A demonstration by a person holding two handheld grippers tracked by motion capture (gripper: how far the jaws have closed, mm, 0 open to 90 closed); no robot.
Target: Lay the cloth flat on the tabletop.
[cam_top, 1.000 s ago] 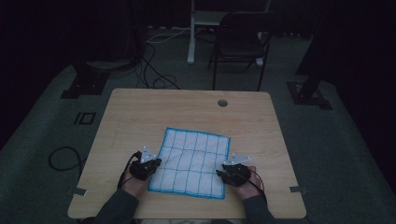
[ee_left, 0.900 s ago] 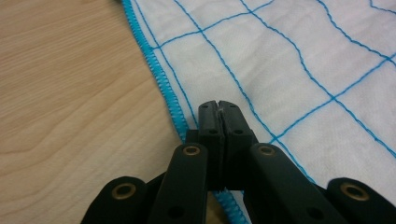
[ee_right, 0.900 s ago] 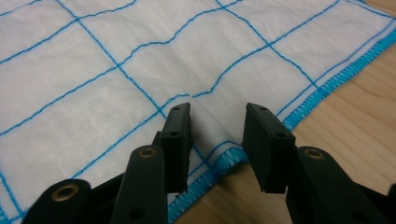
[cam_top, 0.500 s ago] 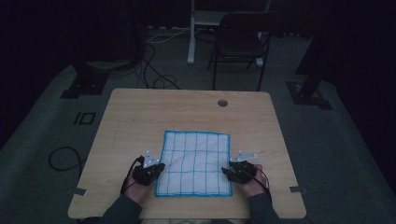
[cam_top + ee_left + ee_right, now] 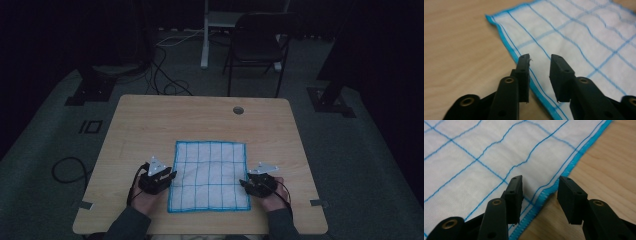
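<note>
Cloth [image 5: 210, 175] lies flat on the worktop [image 5: 150, 125], lower centre of the high view, white with a blue grid and blue hem. Left tongs [image 5: 161, 176] sit at its left edge, lower left of the cloth; jaws have just been opening, now spread, straddling the hem [image 5: 534, 82] with nothing pinched. Right tongs [image 5: 256, 182] sit at the right edge, jaws spread over the hem [image 5: 549, 192], pads clear of the fabric.
</note>
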